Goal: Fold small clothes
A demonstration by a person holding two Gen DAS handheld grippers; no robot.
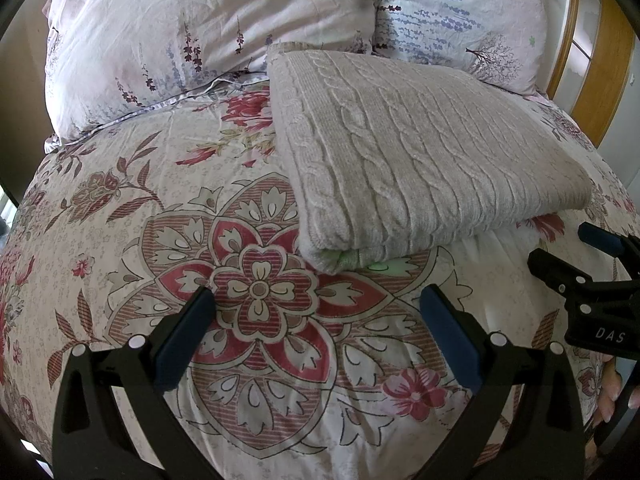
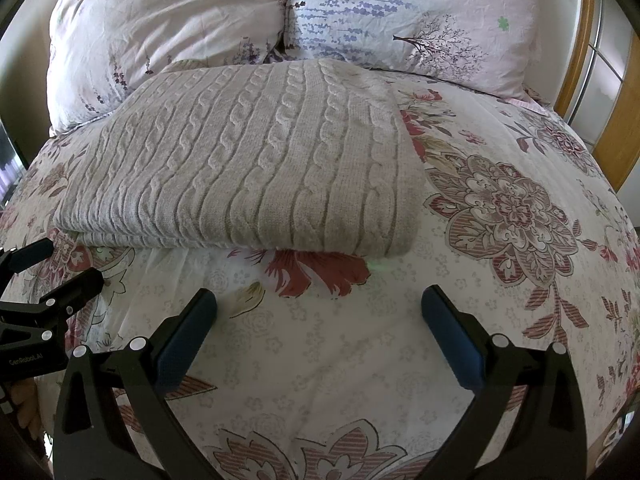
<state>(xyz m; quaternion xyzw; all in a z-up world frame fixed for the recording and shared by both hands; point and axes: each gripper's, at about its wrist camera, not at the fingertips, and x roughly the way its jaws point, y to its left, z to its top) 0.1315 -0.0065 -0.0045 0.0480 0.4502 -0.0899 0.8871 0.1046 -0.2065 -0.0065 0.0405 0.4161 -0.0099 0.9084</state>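
We hold our left claw (image 1: 316, 320) and right claw (image 2: 318, 320) released and empty, just short of the folded cable-knit sweater's (image 2: 248, 168) near edge, roughly equally close.

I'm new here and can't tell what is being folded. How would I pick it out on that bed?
Start at the two pale pillows at the head of the bed, then come down onto the flowered bedspread. Lying there just below them is the folded sweater: plain grey cable knit, thick and ropy, the only unprinted fabric.
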